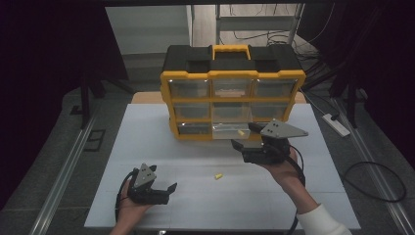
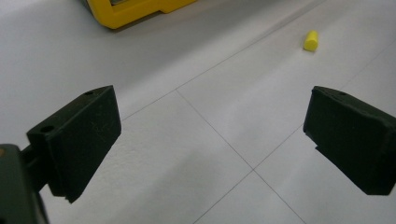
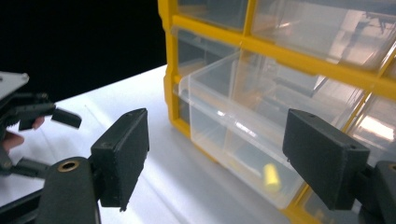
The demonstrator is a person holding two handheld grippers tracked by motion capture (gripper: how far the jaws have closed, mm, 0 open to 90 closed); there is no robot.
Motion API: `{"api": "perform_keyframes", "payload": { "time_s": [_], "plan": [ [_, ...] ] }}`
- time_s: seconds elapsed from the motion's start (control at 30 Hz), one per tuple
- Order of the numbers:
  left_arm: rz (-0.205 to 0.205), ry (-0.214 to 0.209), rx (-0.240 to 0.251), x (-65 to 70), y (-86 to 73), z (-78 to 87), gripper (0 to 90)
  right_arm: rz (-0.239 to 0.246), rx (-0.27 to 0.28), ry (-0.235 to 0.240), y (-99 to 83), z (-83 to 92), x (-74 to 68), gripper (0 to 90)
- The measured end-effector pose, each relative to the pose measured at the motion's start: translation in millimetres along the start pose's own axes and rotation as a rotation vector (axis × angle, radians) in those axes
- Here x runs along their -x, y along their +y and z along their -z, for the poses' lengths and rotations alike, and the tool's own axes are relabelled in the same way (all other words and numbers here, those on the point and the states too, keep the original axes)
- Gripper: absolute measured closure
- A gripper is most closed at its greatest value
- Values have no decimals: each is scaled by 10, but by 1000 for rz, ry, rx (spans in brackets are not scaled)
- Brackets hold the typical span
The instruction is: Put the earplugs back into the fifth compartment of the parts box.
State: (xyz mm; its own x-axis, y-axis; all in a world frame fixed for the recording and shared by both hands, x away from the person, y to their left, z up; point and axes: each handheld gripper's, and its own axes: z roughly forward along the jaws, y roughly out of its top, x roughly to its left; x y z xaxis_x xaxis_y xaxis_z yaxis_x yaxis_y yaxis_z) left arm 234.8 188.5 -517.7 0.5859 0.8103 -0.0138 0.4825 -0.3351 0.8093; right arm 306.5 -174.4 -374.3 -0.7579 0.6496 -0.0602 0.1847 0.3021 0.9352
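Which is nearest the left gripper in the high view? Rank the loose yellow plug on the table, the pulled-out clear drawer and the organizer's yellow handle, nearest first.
From the left gripper:
1. Loose yellow plug, on the white table to its right.
2. Pulled-out clear drawer, bottom row of the organizer, farther back.
3. Yellow handle, on top of the organizer, farthest back.

Bare table (image 1: 161, 147) is lying open ahead of the left gripper (image 1: 164, 191), one yellow peg (image 1: 219, 176) beyond; the pulled-out drawer (image 1: 232, 131) is blocking the right gripper (image 1: 244, 139) ahead.
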Motion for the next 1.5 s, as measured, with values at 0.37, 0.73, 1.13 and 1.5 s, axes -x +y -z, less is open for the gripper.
{"api": "perform_keyframes", "payload": {
  "time_s": [0.37,0.73,1.13,1.5],
  "plan": [
    [-3,1,-3,5,0,-4,37,15,-105,51,-254,-87,-191,231],
    [-7,0,-2,5,-2,-6,37,11,-183,107,-443,-334,-368,220],
    [-8,-8,-2,11,1,-10,38,44,-299,111,-736,-615,-485,220],
    [-9,-13,-5,19,1,-16,36,-22,-386,80,-985,-883,-438,231]
  ]
}}
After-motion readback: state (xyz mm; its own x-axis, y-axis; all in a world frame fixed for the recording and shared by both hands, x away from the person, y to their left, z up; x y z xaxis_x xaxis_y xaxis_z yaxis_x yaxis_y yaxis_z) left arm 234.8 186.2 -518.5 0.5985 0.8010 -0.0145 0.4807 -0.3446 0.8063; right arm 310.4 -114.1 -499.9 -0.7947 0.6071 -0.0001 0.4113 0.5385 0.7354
